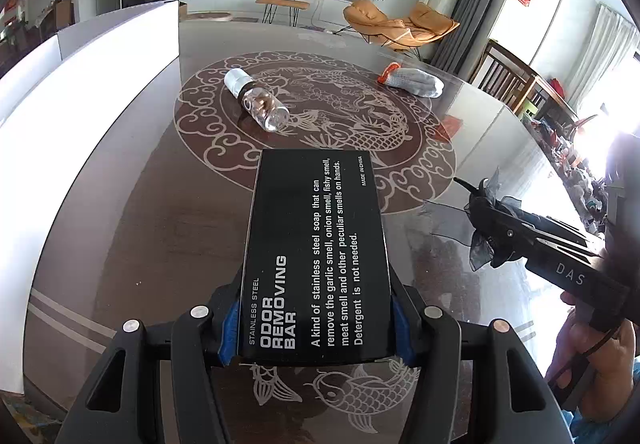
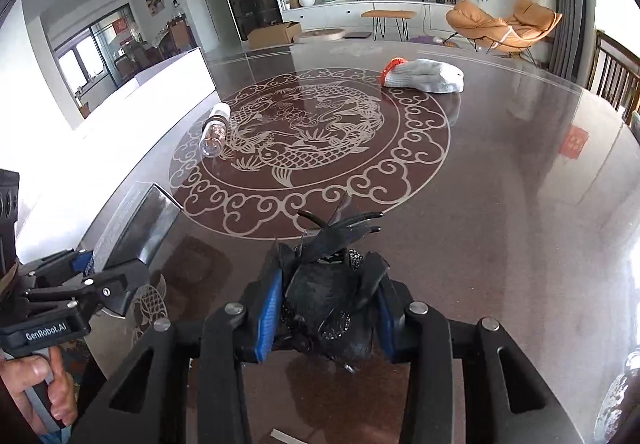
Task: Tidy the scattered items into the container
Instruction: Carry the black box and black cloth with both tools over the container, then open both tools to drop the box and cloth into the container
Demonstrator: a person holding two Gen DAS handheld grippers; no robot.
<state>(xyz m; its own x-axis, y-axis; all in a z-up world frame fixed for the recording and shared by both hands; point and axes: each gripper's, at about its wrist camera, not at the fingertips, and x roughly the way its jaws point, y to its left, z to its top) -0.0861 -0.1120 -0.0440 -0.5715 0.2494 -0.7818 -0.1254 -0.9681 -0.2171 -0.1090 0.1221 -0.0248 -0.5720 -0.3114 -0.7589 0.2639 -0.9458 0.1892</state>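
black box [image 1: 316, 260] w/ white print | black bow clip [image 2: 332, 300], gauzy, sparkly

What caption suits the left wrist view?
Left gripper clamps black soap box; bottle and glove lie beyond.

Bottle [image 1: 256, 100] left and glove [image 1: 412, 81] right on table [image 1: 160, 184], container [image 1: 88, 84] leftmost

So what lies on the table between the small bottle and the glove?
Nothing: only bare tabletop with the fish pattern separates the bottle from the glove. The right wrist view shows it clearest.
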